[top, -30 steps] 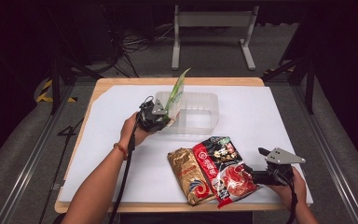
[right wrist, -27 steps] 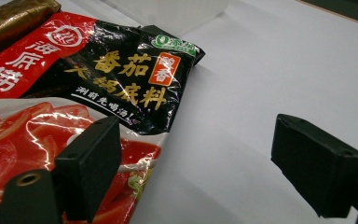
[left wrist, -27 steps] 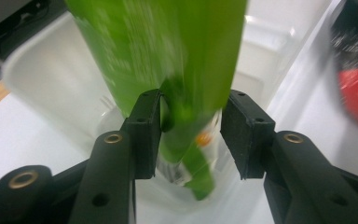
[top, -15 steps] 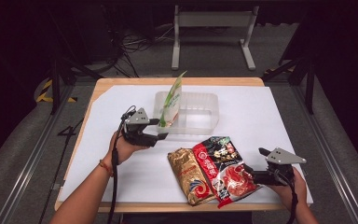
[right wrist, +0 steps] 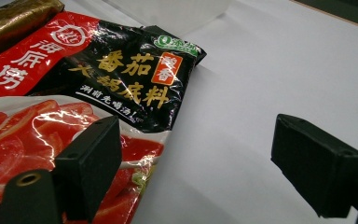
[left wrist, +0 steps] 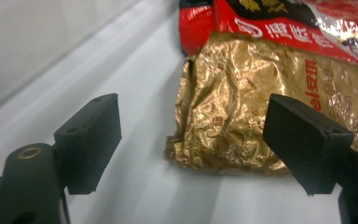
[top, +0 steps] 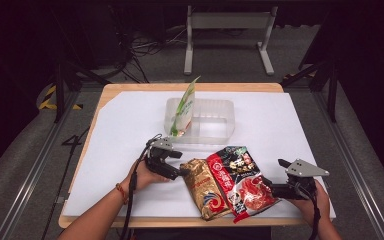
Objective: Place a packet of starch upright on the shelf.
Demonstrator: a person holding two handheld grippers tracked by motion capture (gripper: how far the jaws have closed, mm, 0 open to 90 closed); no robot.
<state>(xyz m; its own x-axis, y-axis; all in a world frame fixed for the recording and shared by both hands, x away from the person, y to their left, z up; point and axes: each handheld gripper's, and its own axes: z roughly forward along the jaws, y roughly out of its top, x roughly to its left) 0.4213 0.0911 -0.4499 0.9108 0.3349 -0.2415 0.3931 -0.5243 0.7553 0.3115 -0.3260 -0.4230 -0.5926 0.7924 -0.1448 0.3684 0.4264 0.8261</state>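
Observation:
A green and white packet (top: 182, 111) stands tilted in the left end of a clear plastic bin (top: 215, 125). In front of the bin a gold packet (top: 205, 190) lies flat, with a red and black packet (top: 240, 180) partly over its right side. My left gripper (top: 180, 172) is low at the gold packet's near end (left wrist: 223, 107). Its jaws have just been opening and stand open on either side of that end, with the pads off it. My right gripper (top: 275, 190) is open at the right edge of the red and black packet (right wrist: 98, 79).
White paper (top: 290, 125) covers the wooden table (top: 130, 89). A metal frame (top: 230, 30) and cables lie on the floor beyond the far edge. The person's forearms come in from the bottom.
My left gripper has let go of the green packet, left it leaning in the bin, and moved nearer and rightward down to the gold packet. The right gripper has kept still.

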